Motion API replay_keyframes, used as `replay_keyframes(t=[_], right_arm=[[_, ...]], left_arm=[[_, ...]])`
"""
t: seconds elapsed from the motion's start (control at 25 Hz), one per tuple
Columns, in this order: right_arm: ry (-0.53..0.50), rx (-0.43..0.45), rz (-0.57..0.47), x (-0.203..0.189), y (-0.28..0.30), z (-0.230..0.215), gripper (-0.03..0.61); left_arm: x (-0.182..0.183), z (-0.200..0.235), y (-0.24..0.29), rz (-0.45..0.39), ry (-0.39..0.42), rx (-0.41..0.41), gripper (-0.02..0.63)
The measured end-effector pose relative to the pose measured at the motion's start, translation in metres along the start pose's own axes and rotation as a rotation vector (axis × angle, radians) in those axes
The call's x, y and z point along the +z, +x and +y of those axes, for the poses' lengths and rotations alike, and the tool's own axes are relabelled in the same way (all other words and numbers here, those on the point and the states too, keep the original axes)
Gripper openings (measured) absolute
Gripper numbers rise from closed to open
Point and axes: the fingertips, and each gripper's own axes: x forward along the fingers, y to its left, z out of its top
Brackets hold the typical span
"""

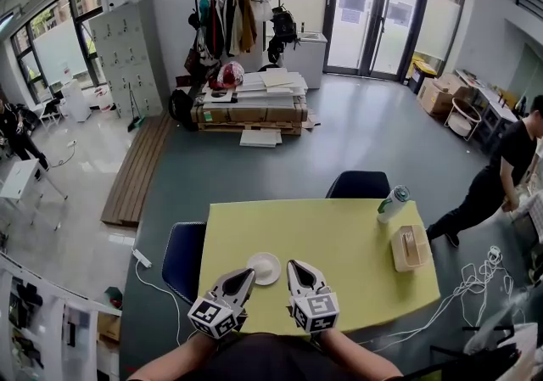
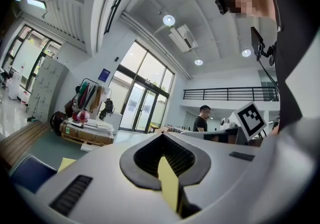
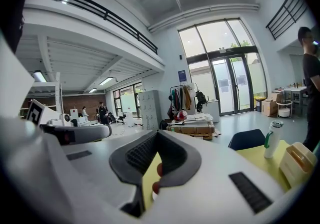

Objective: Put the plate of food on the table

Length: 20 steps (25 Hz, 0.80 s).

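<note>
A small white plate (image 1: pixel 263 268) lies on the yellow table (image 1: pixel 339 235), near its front edge, between my two grippers. The left gripper (image 1: pixel 249 271) is just left of the plate with its jaws together and nothing in them; in its own view the tips of the left gripper (image 2: pixel 161 135) meet. The right gripper (image 1: pixel 294 266) is close to the plate's right rim, also shut. In the right gripper view its tips (image 3: pixel 157 132) meet, and small red bits (image 3: pixel 159 170) show through the gap below them. Whether it touches the plate is unclear.
A bottle with a green cap (image 1: pixel 393 203) and a tan box (image 1: pixel 410 247) stand at the table's right end. Dark blue chairs sit at the far side (image 1: pixel 359 183) and the left end (image 1: pixel 181 257). A person (image 1: pixel 501 174) stands to the right; cables (image 1: pixel 469 279) lie on the floor.
</note>
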Motion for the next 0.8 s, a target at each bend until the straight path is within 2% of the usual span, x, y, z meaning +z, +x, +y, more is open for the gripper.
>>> replay_keyframes(t=[0.8], right_arm=[[-0.015, 0.006, 0.003, -0.008, -0.013, 0.007, 0.012]], left_arm=[[-0.008, -0.011, -0.006, 0.022, -0.001, 0.010, 0.009]])
